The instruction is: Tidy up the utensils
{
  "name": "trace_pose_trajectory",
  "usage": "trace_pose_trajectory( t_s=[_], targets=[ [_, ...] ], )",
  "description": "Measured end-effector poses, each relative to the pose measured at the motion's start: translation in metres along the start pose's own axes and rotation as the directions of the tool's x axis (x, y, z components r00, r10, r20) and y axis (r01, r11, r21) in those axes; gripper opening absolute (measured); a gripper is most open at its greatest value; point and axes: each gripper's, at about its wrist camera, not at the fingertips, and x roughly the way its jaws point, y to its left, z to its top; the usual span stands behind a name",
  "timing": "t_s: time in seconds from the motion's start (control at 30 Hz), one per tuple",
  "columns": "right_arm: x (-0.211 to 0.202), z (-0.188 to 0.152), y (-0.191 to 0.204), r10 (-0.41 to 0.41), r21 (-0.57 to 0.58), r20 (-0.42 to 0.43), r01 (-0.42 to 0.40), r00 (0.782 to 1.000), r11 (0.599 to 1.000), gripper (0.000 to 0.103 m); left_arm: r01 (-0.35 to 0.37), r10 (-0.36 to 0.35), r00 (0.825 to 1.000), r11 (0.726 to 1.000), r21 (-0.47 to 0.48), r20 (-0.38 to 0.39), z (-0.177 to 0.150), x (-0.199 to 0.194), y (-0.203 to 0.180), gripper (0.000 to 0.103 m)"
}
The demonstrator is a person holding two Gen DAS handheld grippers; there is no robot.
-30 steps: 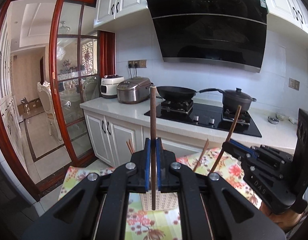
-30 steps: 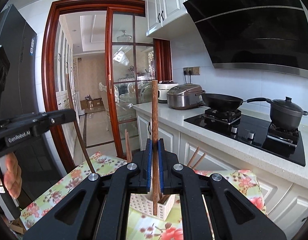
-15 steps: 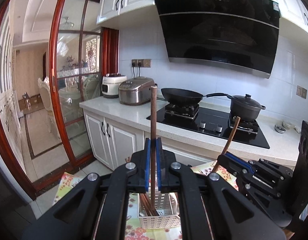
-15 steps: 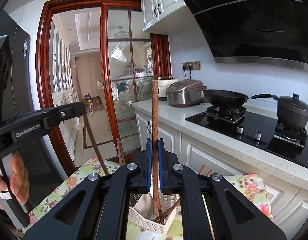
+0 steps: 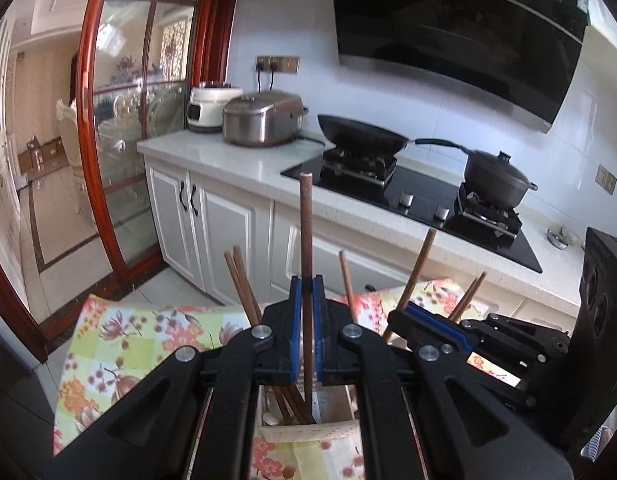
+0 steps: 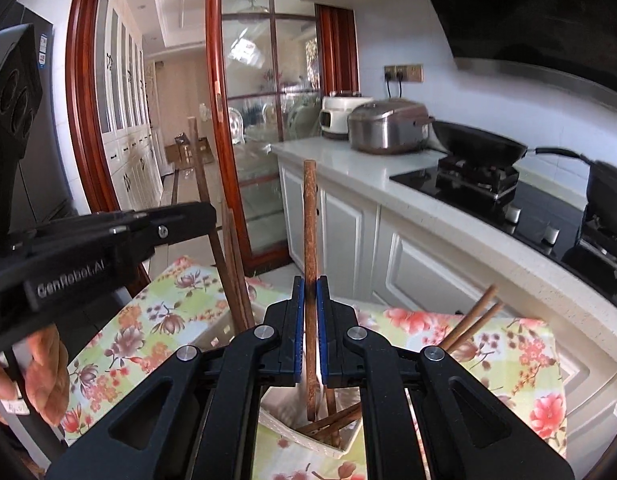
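Both grippers, left (image 5: 306, 332) and right (image 6: 310, 332), each clamp 1 upright chopstick (image 5: 306, 248) whose tip is already inside the basket (image 5: 308, 434) below, beside several stored ones; release remains.

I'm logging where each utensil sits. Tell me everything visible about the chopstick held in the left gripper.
The chopstick is a slim, dark brown stick that looks like wood, with a blunt, flat top end. It stands nearly upright, clamped between the blue pads of the left gripper, which is shut on it. Its upper part rises well above the fingers; its lower end reaches down into the white perforated basket, beside other brown chopsticks leaning there.
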Motion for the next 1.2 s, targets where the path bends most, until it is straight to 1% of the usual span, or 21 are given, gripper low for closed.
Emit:
trace_pose_trajectory(
  t_s=[0.1,0.17,0.23,0.33,0.37,0.4,0.43,0.47,0.5,0.53,0.6,0.7,0.73,0.83,0.9,0.97,1.0,1.07,1.1,1.17,1.2],
  targets=[
    [0.011,-0.006,-0.004,0.001,0.016,-0.031,0.0,1.0,1.0,0.006,-0.005,0.005,1.0,1.0,-0.002,-0.023,-0.006,0.01,0.006,0.006],
    [0.014,-0.008,-0.008,0.006,0.033,-0.038,-0.004,0.999,0.999,0.012,-0.016,0.016,0.999,1.0,-0.007,-0.029,-0.008,0.014,0.011,0.008],
    [0.015,-0.009,-0.012,0.007,0.049,-0.039,-0.005,0.999,0.999,0.014,-0.021,0.021,0.999,1.0,-0.015,-0.03,-0.009,0.016,0.015,0.012],
    [0.01,-0.009,-0.014,0.015,0.051,-0.033,-0.013,0.999,0.999,0.016,-0.03,0.029,0.999,0.999,-0.017,-0.025,-0.01,0.014,0.017,0.013],
    [0.008,-0.008,-0.014,0.014,0.048,-0.028,-0.013,1.0,0.999,0.019,-0.034,0.034,0.999,0.999,-0.017,-0.021,-0.01,0.011,0.018,0.016],
    [0.005,-0.007,-0.015,0.012,0.047,-0.02,-0.011,1.0,0.999,0.024,-0.04,0.039,0.999,0.999,-0.018,-0.015,-0.01,0.009,0.018,0.021],
    [0.001,-0.006,-0.015,0.008,0.051,-0.01,-0.007,1.0,0.999,0.035,-0.043,0.043,0.999,0.999,-0.021,-0.007,-0.011,0.005,0.019,0.024],
    [-0.006,-0.004,-0.018,0.008,0.059,0.005,-0.009,1.0,0.998,0.045,-0.045,0.045,0.999,0.999,-0.023,-0.001,-0.011,0.001,0.019,0.03],
    [-0.012,-0.003,-0.019,0.01,0.063,0.019,-0.011,1.0,0.998,0.046,-0.047,0.047,0.999,0.999,-0.027,0.011,-0.012,-0.004,0.02,0.038],
    [-0.016,-0.002,-0.019,0.006,0.064,0.023,-0.007,1.0,0.998,0.046,-0.049,0.049,0.999,0.998,-0.03,0.021,-0.013,-0.01,0.02,0.042],
    [-0.029,0.0,-0.021,-0.012,0.069,0.035,0.009,0.999,0.998,0.046,-0.061,0.063,0.997,0.997,-0.044,0.052,-0.016,-0.024,0.022,0.059],
    [-0.047,-0.001,-0.025,-0.036,0.082,0.06,0.031,0.998,0.996,0.052,-0.078,0.084,0.992,0.995,-0.064,0.093,-0.021,-0.045,0.024,0.075],
    [-0.053,-0.001,-0.026,-0.04,0.086,0.071,0.033,0.997,0.996,0.055,-0.084,0.091,0.991,0.994,-0.066,0.101,-0.022,-0.05,0.025,0.077],
    [-0.071,-0.003,-0.031,-0.046,0.104,0.097,0.036,0.994,0.994,0.055,-0.108,0.115,0.986,0.992,-0.058,0.122,-0.027,-0.069,0.024,0.083],
    [-0.08,-0.006,-0.032,-0.048,0.109,0.11,0.036,0.993,0.993,0.055,-0.124,0.13,0.981,0.991,-0.052,0.145,-0.031,-0.08,0.022,0.092],
    [-0.091,-0.008,-0.031,-0.051,0.11,0.126,0.037,0.991,0.993,0.059,-0.141,0.146,0.974,0.989,-0.04,0.171,-0.034,-0.091,0.02,0.098],
    [-0.096,-0.009,-0.029,-0.054,0.107,0.136,0.04,0.989,0.993,0.061,-0.15,0.154,0.971,0.988,-0.033,0.185,-0.037,-0.097,0.018,0.098],
    [-0.11,-0.013,-0.023,-0.07,0.091,0.169,0.055,0.983,0.994,0.07,-0.166,0.168,0.964,0.986,-0.026,0.206,-0.043,-0.11,0.015,0.098],
    [-0.116,-0.015,-0.02,-0.076,0.084,0.182,0.061,0.98,0.995,0.072,-0.172,0.173,0.962,0.985,-0.026,0.21,-0.045,-0.115,0.014,0.098],
    [-0.129,-0.021,-0.013,-0.095,0.069,0.215,0.082,0.972,0.994,0.083,-0.185,0.189,0.955,0.982,-0.04,0.227,-0.053,-0.127,0.012,0.098],
    [-0.134,-0.025,-0.01,-0.107,0.062,0.227,0.096,0.968,0.994,0.085,-0.197,0.202,0.951,0.979,-0.046,0.236,-0.059,-0.132,0.012,0.098]
  ],
)
